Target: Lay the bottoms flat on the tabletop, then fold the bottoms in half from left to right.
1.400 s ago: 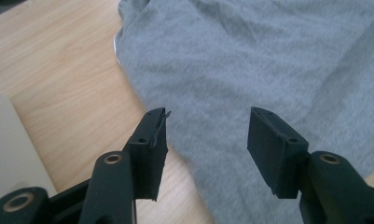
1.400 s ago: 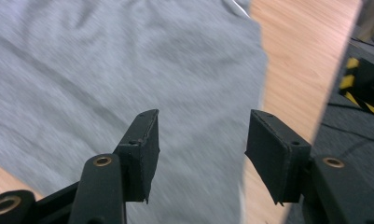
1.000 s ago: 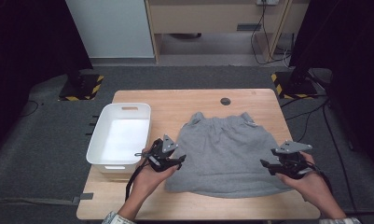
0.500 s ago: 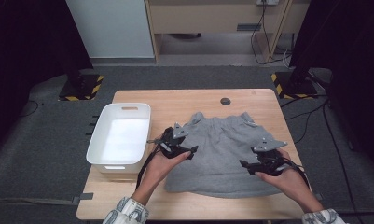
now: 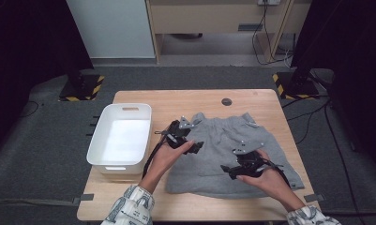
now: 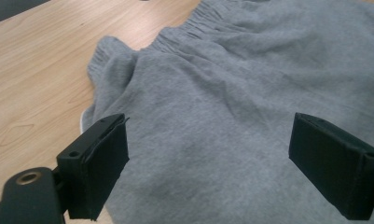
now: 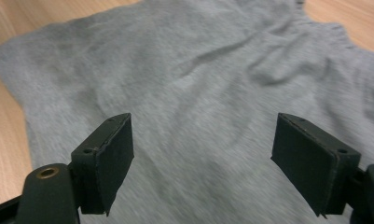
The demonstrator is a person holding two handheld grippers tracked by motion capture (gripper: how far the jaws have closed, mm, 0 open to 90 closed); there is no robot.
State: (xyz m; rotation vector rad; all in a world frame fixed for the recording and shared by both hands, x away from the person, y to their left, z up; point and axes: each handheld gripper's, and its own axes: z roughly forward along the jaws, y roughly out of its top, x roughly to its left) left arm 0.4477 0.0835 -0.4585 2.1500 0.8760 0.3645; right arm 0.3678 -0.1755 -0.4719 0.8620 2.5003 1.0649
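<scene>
Both hands have moved in over the grey shorts [image 5: 232,152] beside the white bin [image 5: 120,140], left tongs [image 5: 191,140] and right tongs [image 5: 229,169] just opening wide and empty, so a shallow pinch could slip off the flat cloth.

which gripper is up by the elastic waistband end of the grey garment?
The left gripper: it hovers near the gathered waistband of the grey garment. The right gripper sits lower, toward the hem.

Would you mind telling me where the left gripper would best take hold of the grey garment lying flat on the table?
Probably at the gathered waistband corner of the grey garment, coming from the table's bare left side. That corner bunches up off the wood, giving the open left gripper a fold to pinch; the middle lies flat.
</scene>
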